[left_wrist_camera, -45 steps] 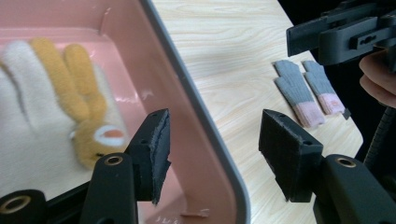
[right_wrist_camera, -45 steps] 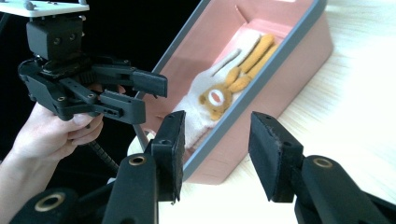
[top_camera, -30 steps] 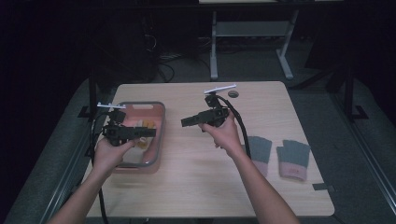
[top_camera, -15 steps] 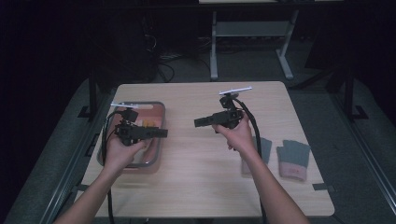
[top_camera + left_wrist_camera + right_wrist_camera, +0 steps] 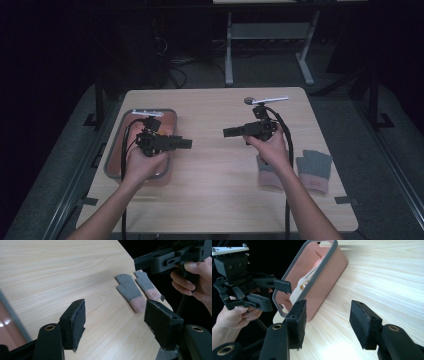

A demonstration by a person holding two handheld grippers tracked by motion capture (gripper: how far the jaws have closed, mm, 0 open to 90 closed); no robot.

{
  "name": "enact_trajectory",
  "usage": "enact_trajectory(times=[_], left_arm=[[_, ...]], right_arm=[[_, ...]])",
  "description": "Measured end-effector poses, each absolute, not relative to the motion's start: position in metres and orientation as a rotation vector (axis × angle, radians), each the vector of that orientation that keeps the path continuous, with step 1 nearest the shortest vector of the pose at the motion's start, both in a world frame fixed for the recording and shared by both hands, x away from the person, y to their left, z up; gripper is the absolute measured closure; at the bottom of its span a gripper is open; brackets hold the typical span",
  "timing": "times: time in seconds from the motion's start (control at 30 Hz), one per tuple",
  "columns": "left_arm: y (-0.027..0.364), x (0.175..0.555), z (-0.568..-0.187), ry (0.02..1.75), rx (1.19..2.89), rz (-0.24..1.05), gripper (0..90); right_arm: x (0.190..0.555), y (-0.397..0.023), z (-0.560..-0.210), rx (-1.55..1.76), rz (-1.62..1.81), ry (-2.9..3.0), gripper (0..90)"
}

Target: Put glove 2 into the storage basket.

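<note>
While both hands drift rightward from a second ago, gloves (image 5: 295, 170): pair, flat, table's (image 5: 215, 200) right edge, untouched. Right gripper (image 5: 229, 132): nearest, jaws wide, just opening, empty. Left gripper (image 5: 187, 144): likewise, beside tray (image 5: 112, 160). Pickup judged pending.

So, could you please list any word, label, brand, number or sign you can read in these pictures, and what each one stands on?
None: no readable text stands on anything here.
Gloves: plain grey knit with pink cuffs, no label visible.
Tray: no print on its pink wall or grey rim.
Left gripper and right gripper: bare black jaws, no markings.
</note>
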State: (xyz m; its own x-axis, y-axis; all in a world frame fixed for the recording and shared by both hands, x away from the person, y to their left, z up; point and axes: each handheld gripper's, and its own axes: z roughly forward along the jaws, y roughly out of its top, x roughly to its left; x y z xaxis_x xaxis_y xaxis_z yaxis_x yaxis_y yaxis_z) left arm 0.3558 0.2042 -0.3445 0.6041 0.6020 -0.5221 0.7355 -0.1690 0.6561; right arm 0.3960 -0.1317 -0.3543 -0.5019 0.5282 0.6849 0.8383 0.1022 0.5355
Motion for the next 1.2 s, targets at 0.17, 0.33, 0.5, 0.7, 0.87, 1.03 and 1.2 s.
enact_trajectory(times=[0.17, 0.33, 0.5, 0.7, 0.87, 1.03, 1.2], left_arm=[[0.193, 0.355, -0.346, 1.053, 1.872, -0.173, 33.4], [0.184, 0.354, -0.347, 1.027, 1.883, -0.166, 30.9], [0.170, 0.353, -0.350, 1.004, 1.899, -0.171, 30.7], [0.159, 0.351, -0.352, 0.983, 1.909, -0.182, 30.3], [0.151, 0.349, -0.354, 0.970, 1.917, -0.183, 29.7], [0.141, 0.347, -0.357, 0.952, 1.925, -0.186, 29.3], [0.135, 0.345, -0.359, 0.943, 1.927, -0.194, 29.0]], right_arm=[[0.392, -0.143, -0.357, -1.364, -1.350, -2.067, 46.7], [0.388, -0.155, -0.360, -1.385, -1.346, -2.065, 46.3], [0.383, -0.167, -0.364, -1.411, -1.356, -2.050, 46.3], [0.378, -0.180, -0.367, -1.439, -1.353, -2.048, 46.4], [0.374, -0.189, -0.370, -1.454, -1.351, -2.048, 46.4], [0.370, -0.198, -0.374, -1.477, -1.345, -2.049, 46.4], [0.367, -0.205, -0.376, -1.494, -1.343, -2.047, 46.4]])
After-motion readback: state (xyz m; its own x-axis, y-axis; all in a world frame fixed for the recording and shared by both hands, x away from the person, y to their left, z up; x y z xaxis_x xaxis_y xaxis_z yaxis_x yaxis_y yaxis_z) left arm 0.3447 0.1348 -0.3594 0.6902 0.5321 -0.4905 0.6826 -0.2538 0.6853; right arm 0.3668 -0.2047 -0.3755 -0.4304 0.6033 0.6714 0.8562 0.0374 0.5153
